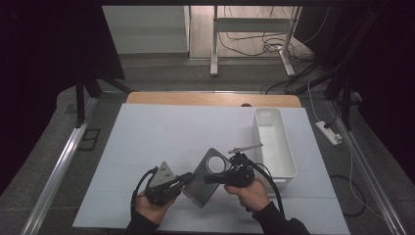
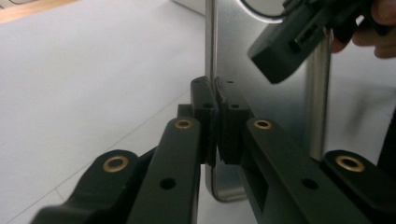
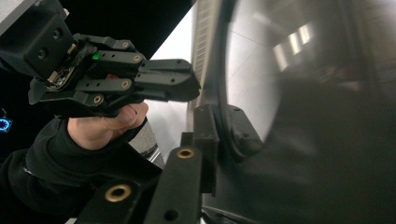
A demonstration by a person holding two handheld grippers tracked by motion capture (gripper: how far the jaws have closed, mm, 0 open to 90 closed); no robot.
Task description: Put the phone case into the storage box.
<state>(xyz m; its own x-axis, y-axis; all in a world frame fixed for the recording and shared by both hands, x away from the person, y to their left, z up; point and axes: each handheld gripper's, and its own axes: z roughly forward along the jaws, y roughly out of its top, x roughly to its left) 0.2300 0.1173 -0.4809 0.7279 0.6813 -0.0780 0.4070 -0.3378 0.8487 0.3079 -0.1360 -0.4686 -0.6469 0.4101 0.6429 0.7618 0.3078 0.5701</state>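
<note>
- Grey flat metal plate with a round hole [image 1: 207, 177]: no readable writing.
- Left tool [image 1: 188, 179] clamps its lower edge.
- Right tool [image 1: 209, 179] grips its face, above the white worktop [image 1: 161, 132].

Both grippers are built of matte black plastic. On the left gripper [image 1: 188, 179], a grey 3-cornered plate [image 1: 162, 175] is carried on top, and a black cable [image 1: 138, 186] is looped out beside that plate. In the left gripper view, 2 flat black arms are seen, each set with brass-ringed holes [image 2: 183, 123] and plain round holes. A thick black cable [image 1: 275, 188] is trailed from the right gripper [image 1: 209, 178]. Black sleeves [image 3: 56, 172] are worn down to both wrists.
</note>
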